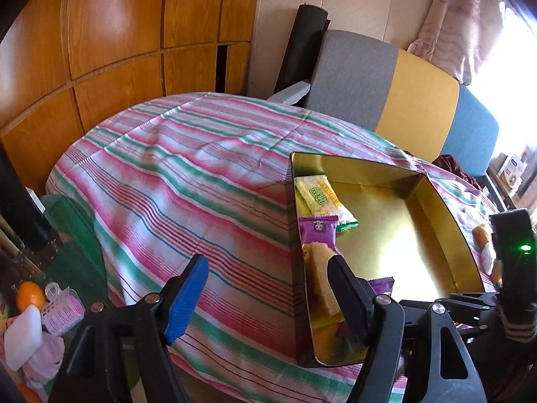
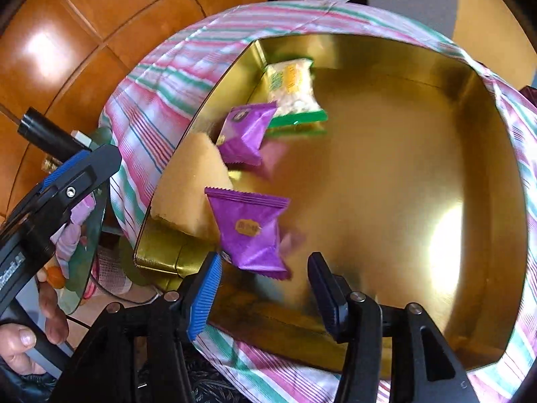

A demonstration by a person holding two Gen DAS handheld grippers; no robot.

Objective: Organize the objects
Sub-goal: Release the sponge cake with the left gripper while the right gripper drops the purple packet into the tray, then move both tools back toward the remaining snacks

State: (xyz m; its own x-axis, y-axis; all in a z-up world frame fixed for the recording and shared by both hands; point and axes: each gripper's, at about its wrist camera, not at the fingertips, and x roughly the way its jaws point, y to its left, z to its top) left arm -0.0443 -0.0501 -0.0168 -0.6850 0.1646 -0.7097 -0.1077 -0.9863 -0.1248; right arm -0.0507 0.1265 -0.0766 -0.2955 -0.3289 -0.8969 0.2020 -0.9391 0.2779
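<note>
Here the right gripper (image 2: pixel 265 288) hangs released over the gold tin tray (image 2: pixel 402 174), a purple snack packet (image 2: pixel 251 231) just beyond its jaws at 12 o'clock; the left gripper (image 1: pixel 268 288), also spread wide, straddles the tray's rim over the striped cloth (image 1: pixel 188 174)

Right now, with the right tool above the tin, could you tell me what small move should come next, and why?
Probably draw the right tool back out of the gold tin. It is open and empty, and a purple packet lies just ahead of it inside, so that drop looks done. More snacks lie on the striped cloth beyond the tin's right wall.
</note>
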